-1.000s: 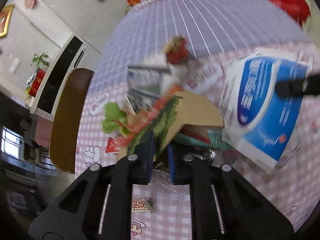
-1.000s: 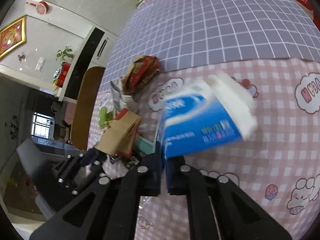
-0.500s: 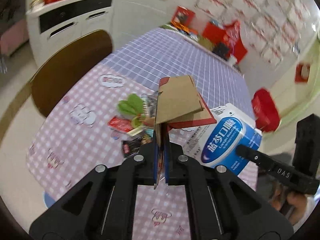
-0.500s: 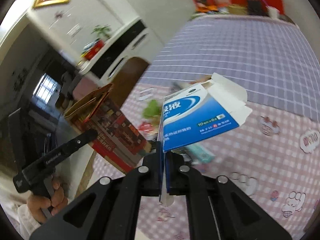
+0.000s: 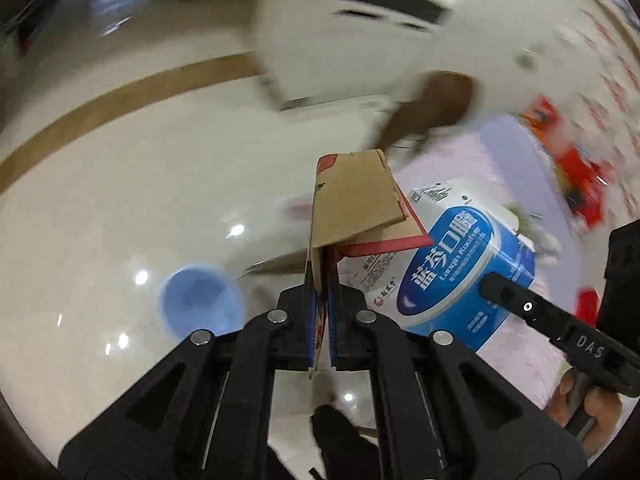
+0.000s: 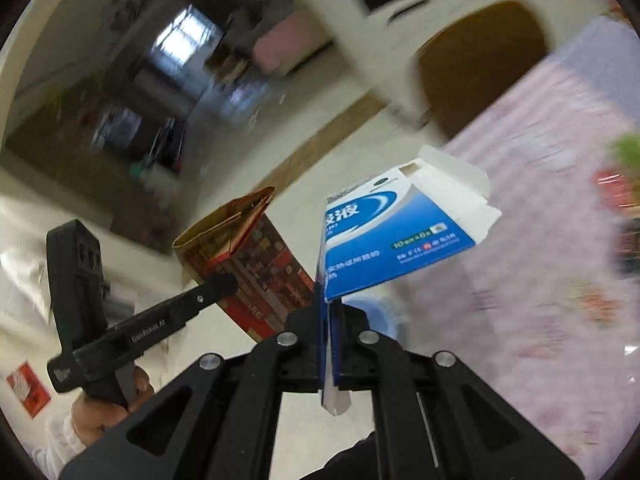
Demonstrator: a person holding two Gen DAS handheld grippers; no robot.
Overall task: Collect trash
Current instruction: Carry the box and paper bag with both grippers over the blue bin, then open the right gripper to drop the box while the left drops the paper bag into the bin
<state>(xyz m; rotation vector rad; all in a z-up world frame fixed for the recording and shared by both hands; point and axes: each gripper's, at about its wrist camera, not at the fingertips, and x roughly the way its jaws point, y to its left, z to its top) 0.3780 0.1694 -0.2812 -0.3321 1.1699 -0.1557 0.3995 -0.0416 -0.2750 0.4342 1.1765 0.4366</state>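
Note:
My left gripper (image 5: 320, 320) is shut on the flap of a brown and red cardboard box (image 5: 356, 200), held up over the white floor. My right gripper (image 6: 330, 340) is shut on the edge of a blue and white medicine carton (image 6: 392, 236) with its white end flaps open. In the left wrist view that carton (image 5: 456, 272) hangs to the right, with the right gripper (image 5: 486, 282) on it. The right wrist view shows the red box (image 6: 256, 268) at the left, held by the left gripper (image 6: 228, 282). A blue bin (image 5: 200, 304) stands on the floor below.
The table with the pink checked cloth (image 6: 540, 220) lies to the right, with blurred leftover wrappers (image 6: 616, 192) on it. A brown chair back (image 6: 476, 64) stands by the table. A white cabinet (image 5: 360, 20) is behind. A hand (image 6: 108, 400) holds the left tool.
Both grippers have swung away from the table with their boxes and now hang over the floor near the blue bin. The views have rolled, and the litter pile has slid out to the right.

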